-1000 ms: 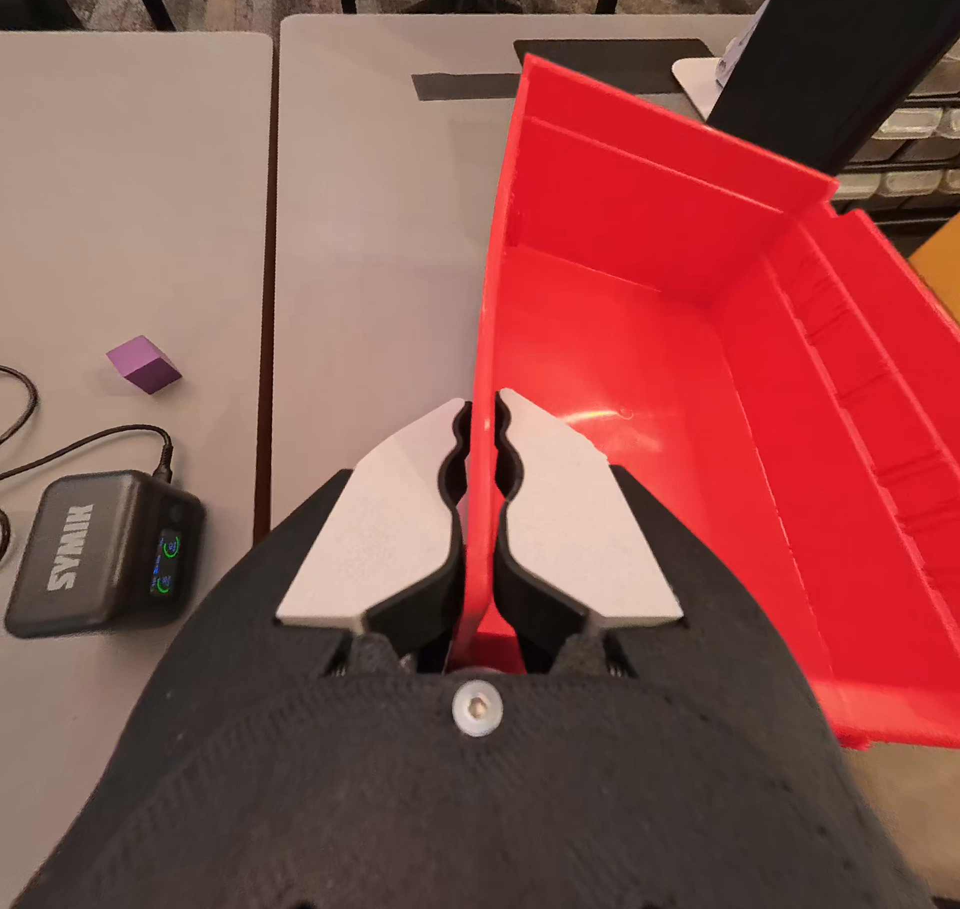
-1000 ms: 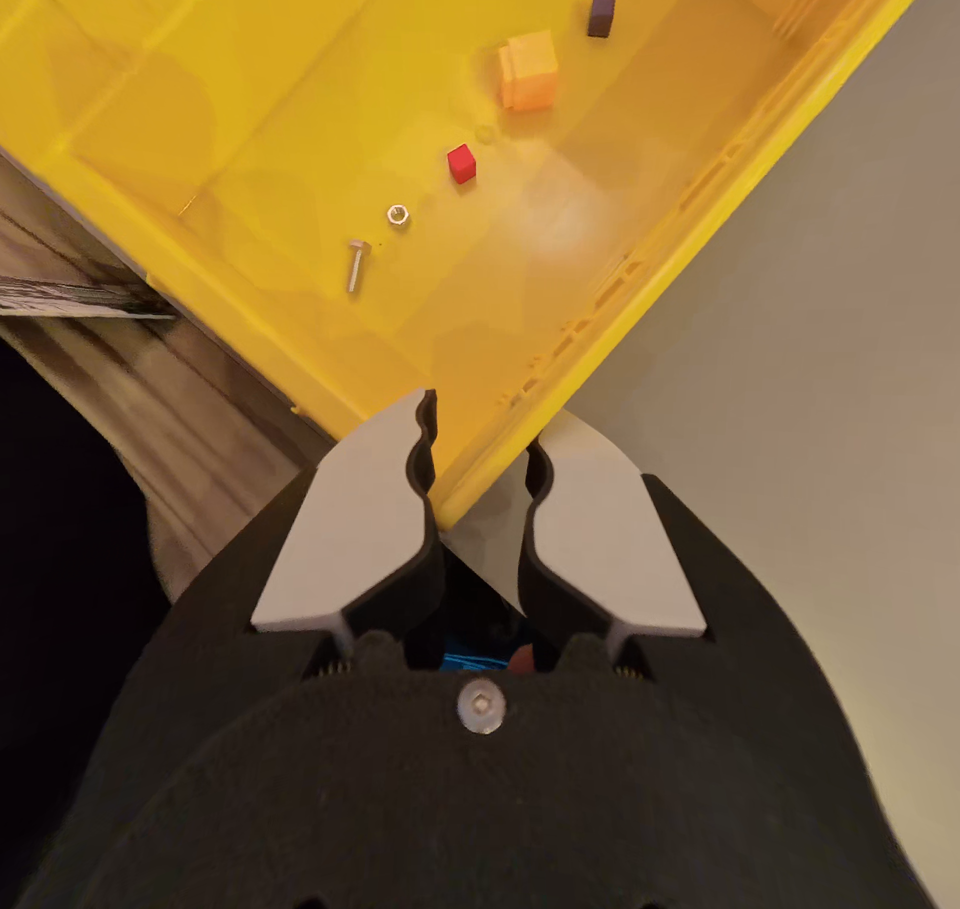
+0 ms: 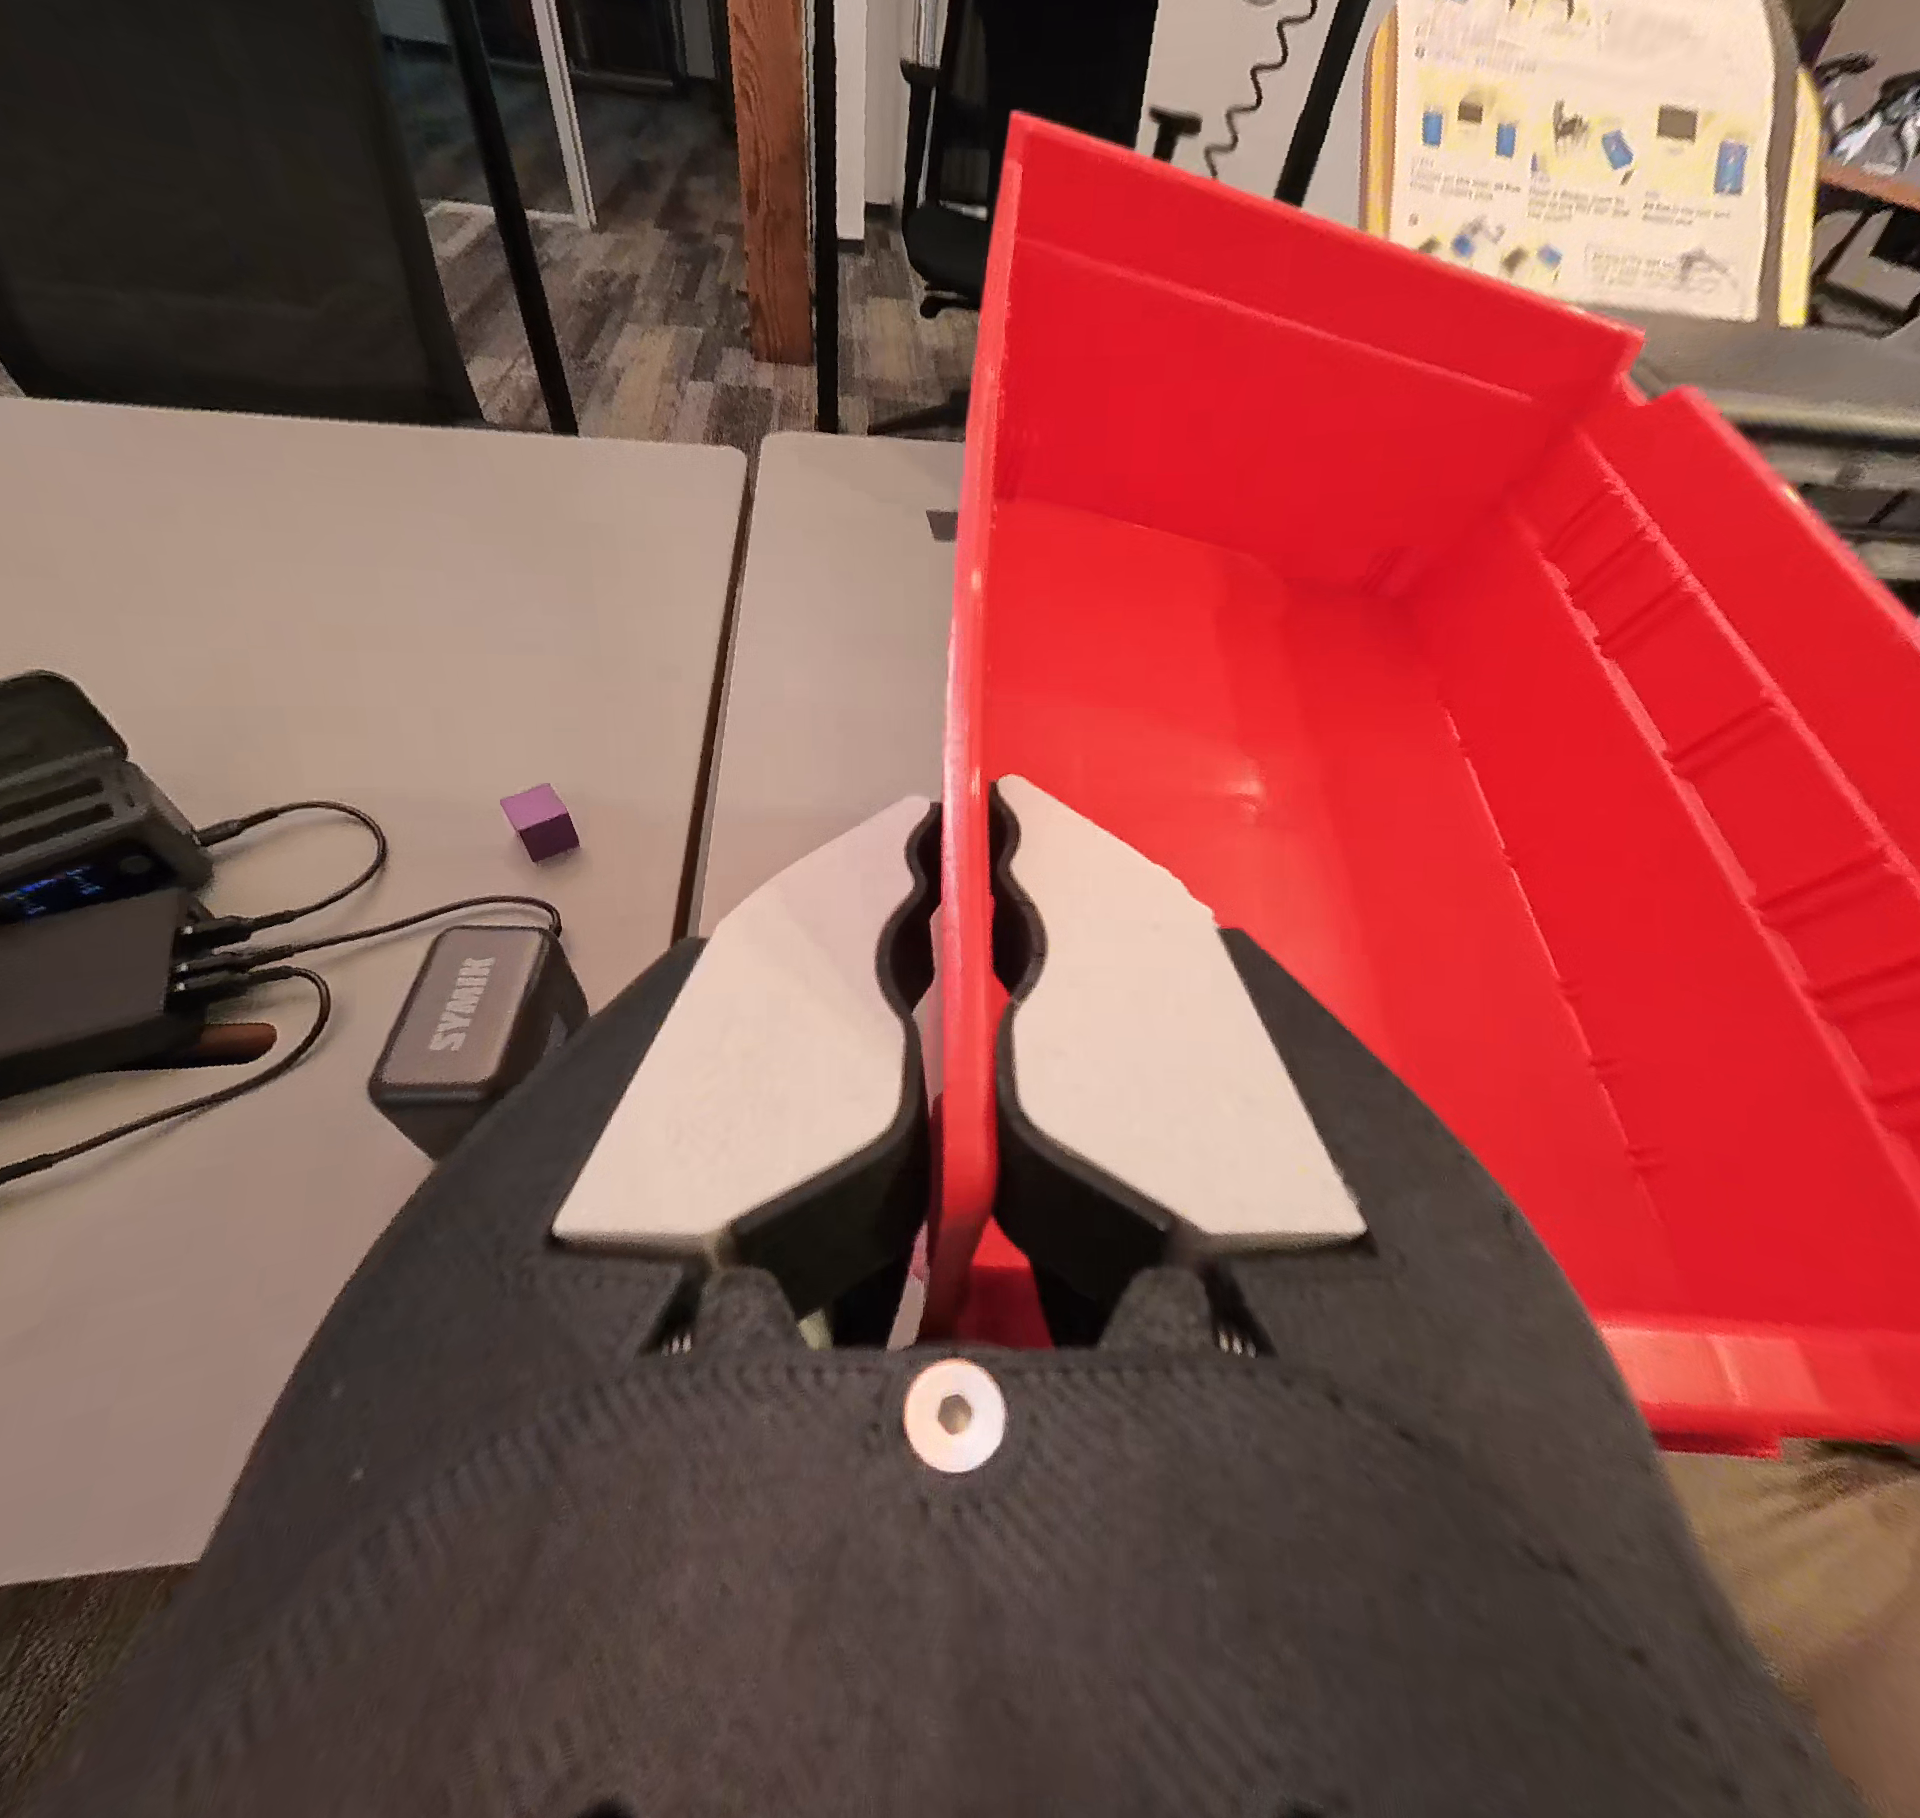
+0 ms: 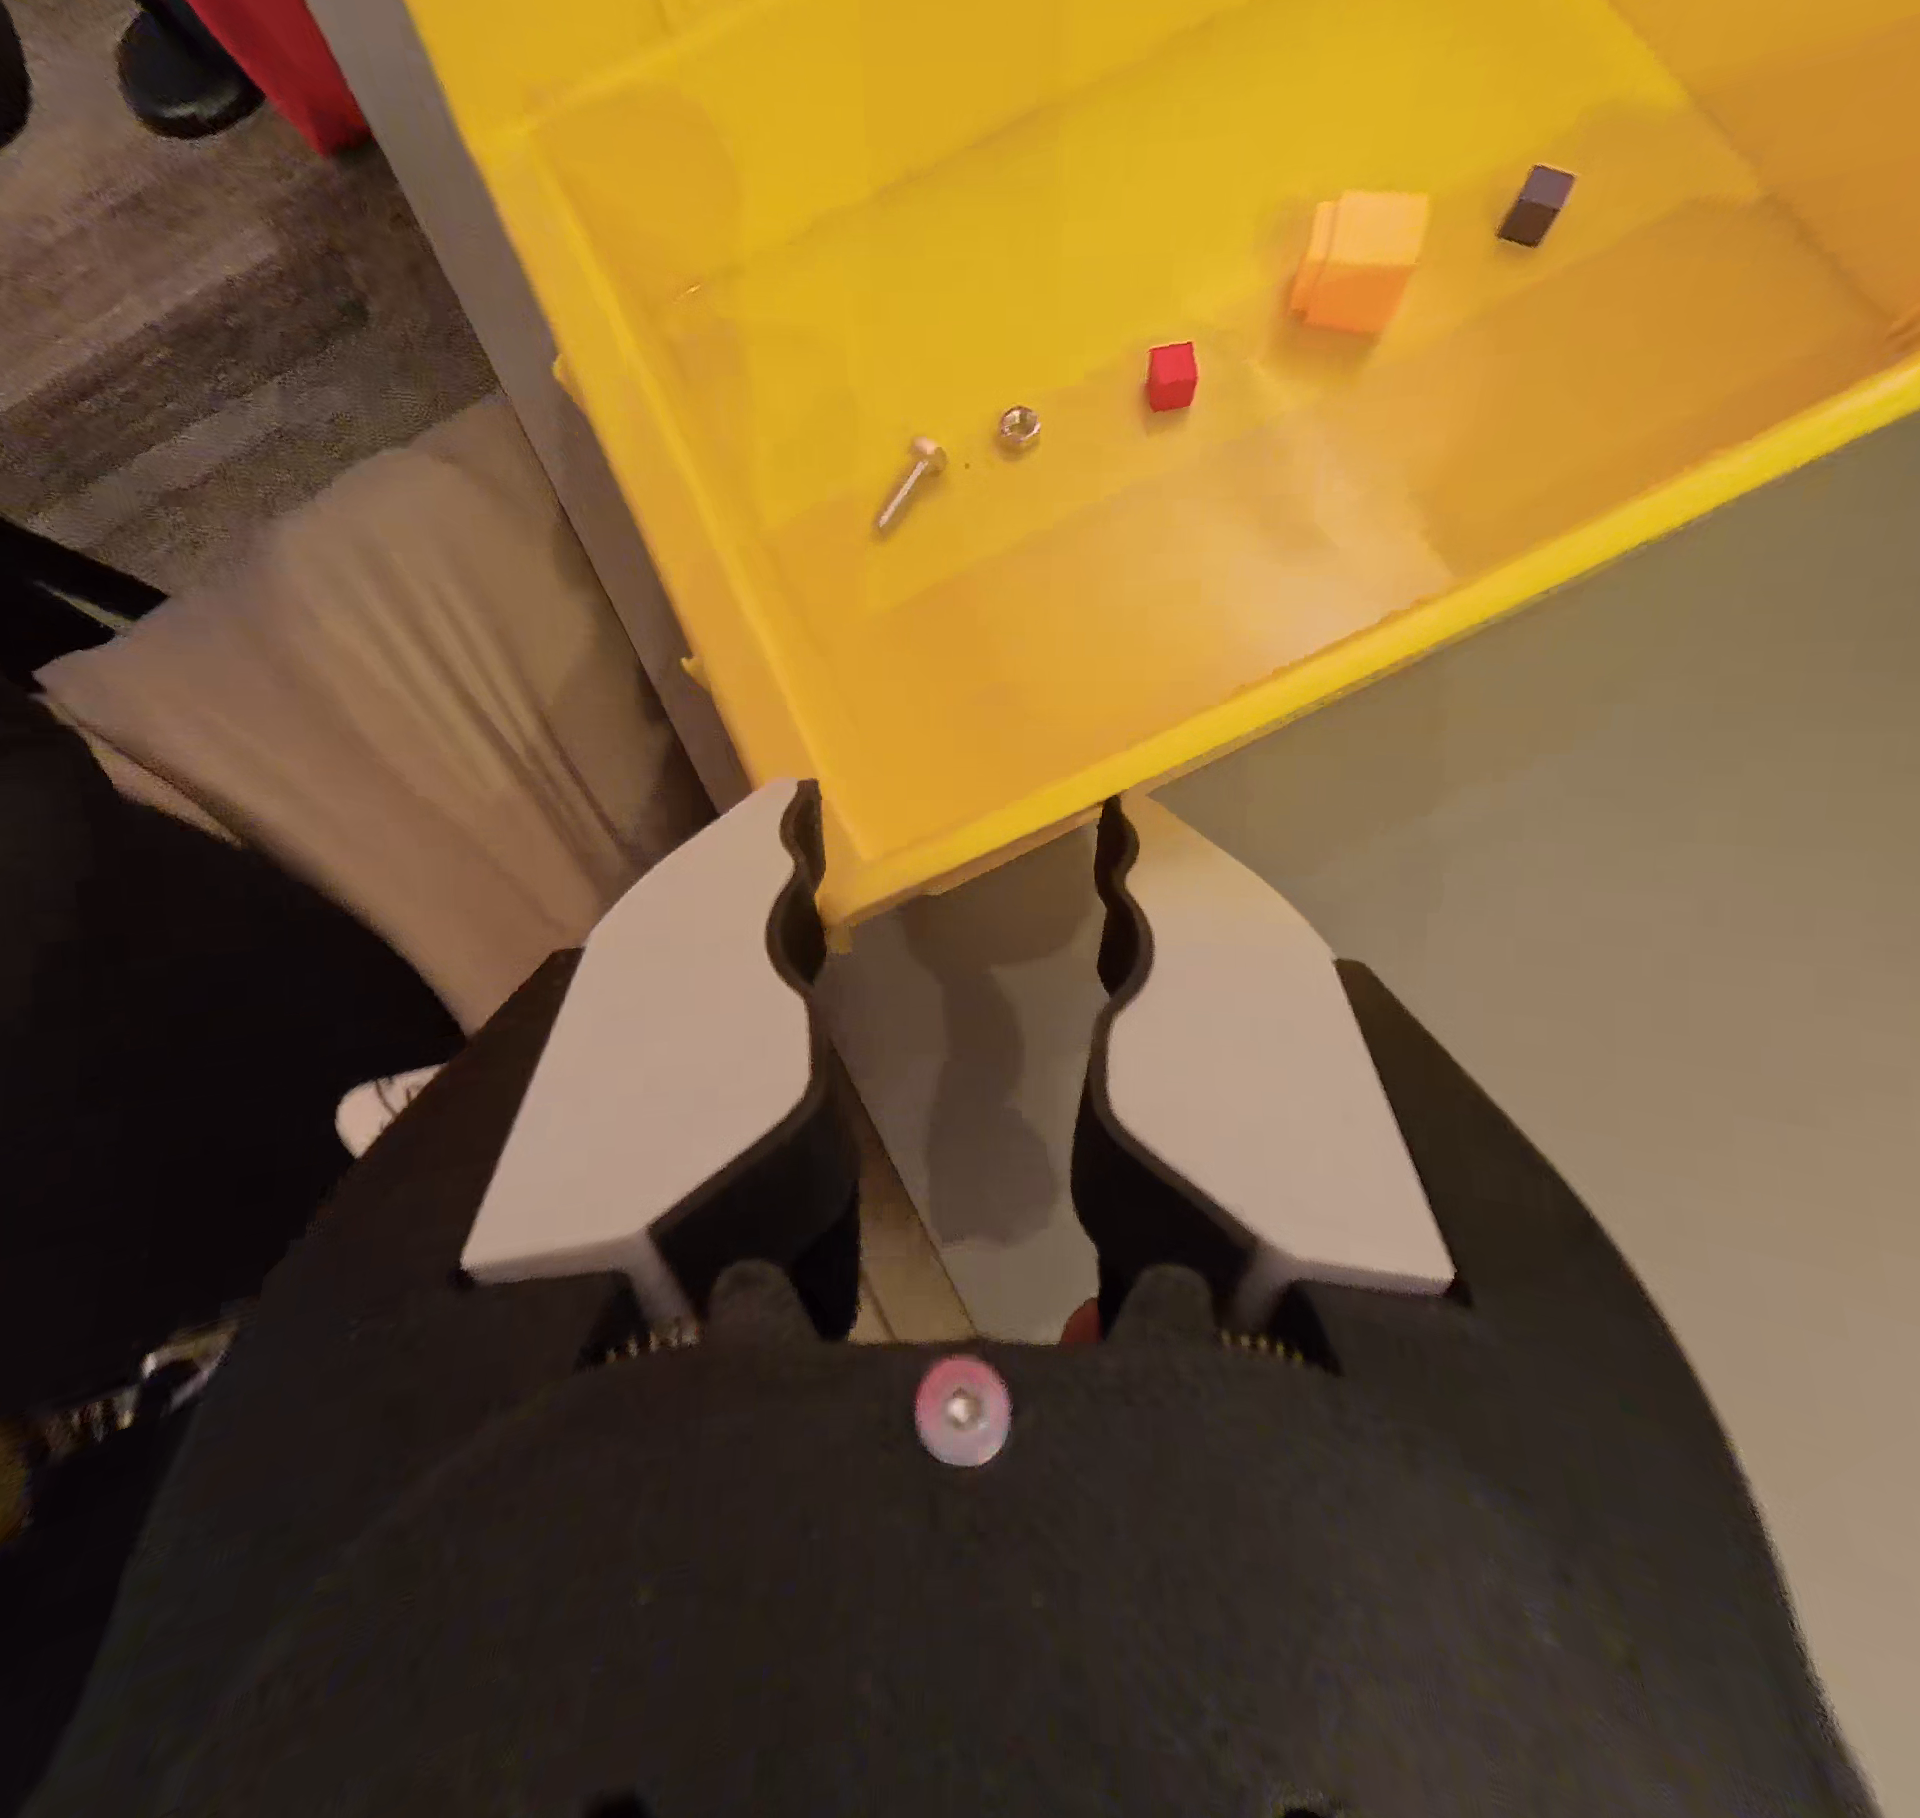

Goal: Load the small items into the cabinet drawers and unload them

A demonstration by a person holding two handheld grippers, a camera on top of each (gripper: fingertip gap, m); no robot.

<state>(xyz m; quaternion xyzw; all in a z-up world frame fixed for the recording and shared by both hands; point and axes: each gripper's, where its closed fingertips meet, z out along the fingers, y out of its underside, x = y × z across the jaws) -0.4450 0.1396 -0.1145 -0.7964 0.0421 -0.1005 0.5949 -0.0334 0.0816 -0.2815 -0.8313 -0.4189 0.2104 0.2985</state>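
- Grey table (image 3: 312,625) under everything, two tops set side by side with a thin seam between.
- Red bin (image 3: 1299,833) lifted and tilted over the right tabletop, nothing visible inside.
- Yellow bin (image 4: 1039,158) resting at the table edge, near corner just ahead of the right tool.
- Left gripper (image 3: 966,812) clamped tight on the left side wall of the red bin, one finger outside and one inside.
- Right gripper (image 4: 956,802) spread wide, nothing held; left fingertip touching or almost touching the corner of the yellow bin, cannot tell which.
- Black device (image 3: 468,1020) with cables on the left tabletop, beside a larger dark case (image 3: 73,833).
- Orange block (image 4: 1356,256) on the floor of the yellow bin.
- Purple cube (image 3: 538,821) alone on the left tabletop, well apart from the red bin.
- Dark cube (image 4: 1536,205) to the right of the orange block.
- Red cube (image 4: 1172,376) lower left of the orange block.
- Screw (image 4: 909,482) lying flat, near the bin's left wall.
- Nut (image 4: 1018,428) between screw and red cube.
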